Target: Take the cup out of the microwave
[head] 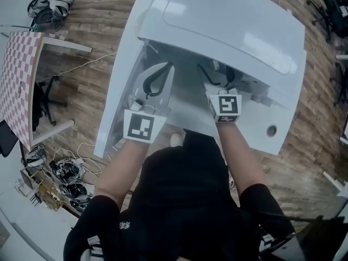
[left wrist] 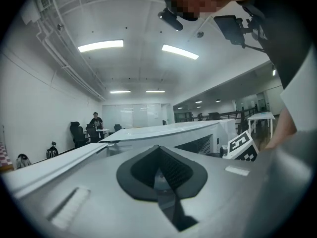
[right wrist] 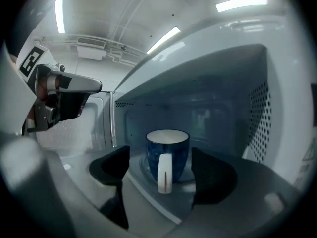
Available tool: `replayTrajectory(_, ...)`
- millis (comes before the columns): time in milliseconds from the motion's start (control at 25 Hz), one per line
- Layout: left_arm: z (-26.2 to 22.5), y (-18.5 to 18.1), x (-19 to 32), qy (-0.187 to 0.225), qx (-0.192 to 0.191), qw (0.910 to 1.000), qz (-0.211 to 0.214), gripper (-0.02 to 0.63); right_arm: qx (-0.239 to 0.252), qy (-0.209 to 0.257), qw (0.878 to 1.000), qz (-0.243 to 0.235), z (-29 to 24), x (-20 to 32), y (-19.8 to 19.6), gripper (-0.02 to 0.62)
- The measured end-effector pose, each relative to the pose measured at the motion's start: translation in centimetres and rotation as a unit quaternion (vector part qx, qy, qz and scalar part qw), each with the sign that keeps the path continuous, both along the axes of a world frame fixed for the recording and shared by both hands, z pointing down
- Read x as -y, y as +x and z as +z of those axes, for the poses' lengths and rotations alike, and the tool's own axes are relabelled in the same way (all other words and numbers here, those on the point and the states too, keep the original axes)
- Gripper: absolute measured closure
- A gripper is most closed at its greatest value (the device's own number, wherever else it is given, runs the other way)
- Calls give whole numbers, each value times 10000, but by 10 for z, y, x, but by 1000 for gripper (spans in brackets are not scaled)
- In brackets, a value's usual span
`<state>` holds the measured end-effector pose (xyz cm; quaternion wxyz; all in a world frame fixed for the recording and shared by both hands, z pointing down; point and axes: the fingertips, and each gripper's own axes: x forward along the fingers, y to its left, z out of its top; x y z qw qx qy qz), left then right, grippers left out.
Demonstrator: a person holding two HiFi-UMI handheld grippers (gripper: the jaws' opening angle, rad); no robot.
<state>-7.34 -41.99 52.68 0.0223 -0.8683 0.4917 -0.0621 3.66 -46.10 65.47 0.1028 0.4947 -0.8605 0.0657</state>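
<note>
Fingers [right wrist: 210, 175] of your right gripper [right wrist: 163, 171] are standing wide apart, empty, framing the cup [right wrist: 167, 145] sitting inside the microwave [right wrist: 247, 73]. Your left gripper [left wrist: 158, 175] is pinching shut on nothing. With the handle [right wrist: 165, 175] facing you, closing off-centre is risking a tipped cup.

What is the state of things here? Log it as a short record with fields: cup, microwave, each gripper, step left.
cup: blue with a white handle that faces the right gripper, upright inside the microwave
microwave: door open, swung to the left
right gripper: jaws apart at the opening, cup ahead between them, not touched
left gripper: jaws together, empty, outside the microwave near the door
step left: cup not yet gripped or taken out
</note>
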Motion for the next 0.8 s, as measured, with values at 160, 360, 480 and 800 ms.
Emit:
replayTrajectory(160,5,1,9,-48,-16,10000,32,600,80,-33,10000,19,7,17,-4,209)
replayTrajectory(360,9,0,19,-119,-20,9999,44,599,14,-82,10000,9,10,33,-10,195)
replayTrajectory(480,10,-1,25,-142,-48,9999,29,598,-65,-181,9998,50,16,40,-11,176)
replayTrajectory(800,15,-3,31,-229,-33,9997,-1,599,-182,-292,9994,48,23,53,-16,173)
